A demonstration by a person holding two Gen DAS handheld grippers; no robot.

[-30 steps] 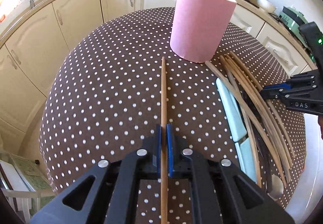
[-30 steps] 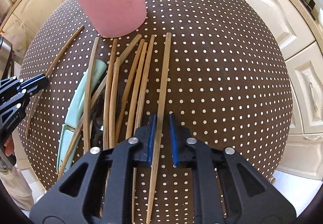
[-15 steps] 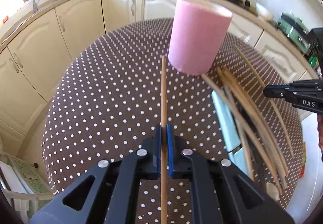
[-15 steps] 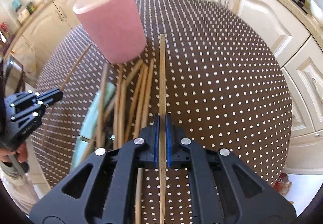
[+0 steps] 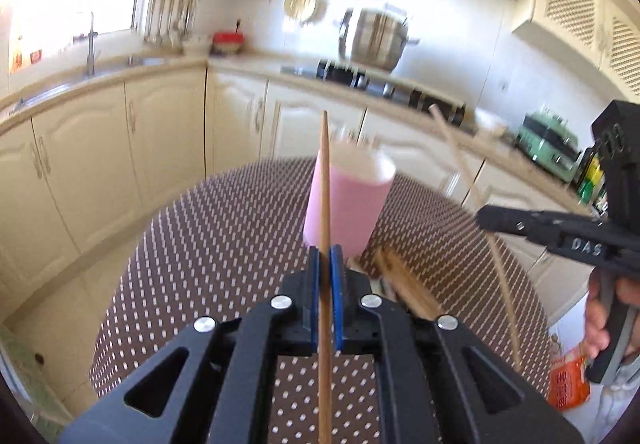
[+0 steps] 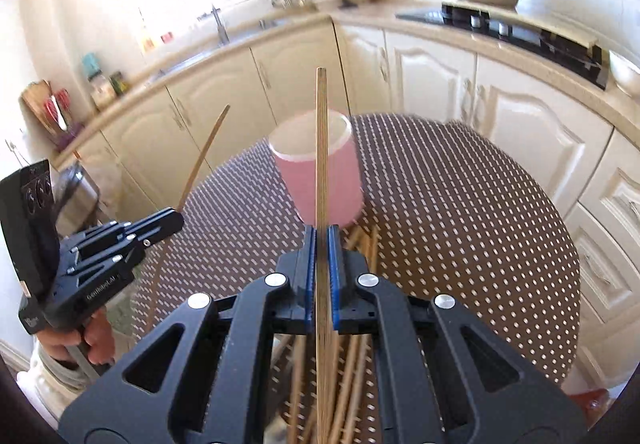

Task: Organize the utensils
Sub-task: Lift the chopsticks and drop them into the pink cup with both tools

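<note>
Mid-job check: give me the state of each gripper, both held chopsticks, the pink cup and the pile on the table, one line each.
Left gripper: shut on a chopstick.
Left chopstick: lifted clear of the table, tip up in front of the cup.
Right gripper: shut on a chopstick.
Right chopstick: lifted, tip up.
Pink cup: upright on the table; inside not visible.
Remaining chopsticks: lying loose on the dotted tablecloth.

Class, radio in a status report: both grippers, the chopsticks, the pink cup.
Left gripper shut on one chopstick. Right gripper shut on another chopstick. Both raised, pointing toward pink cup. More chopsticks left on table; nothing blocking.
</note>
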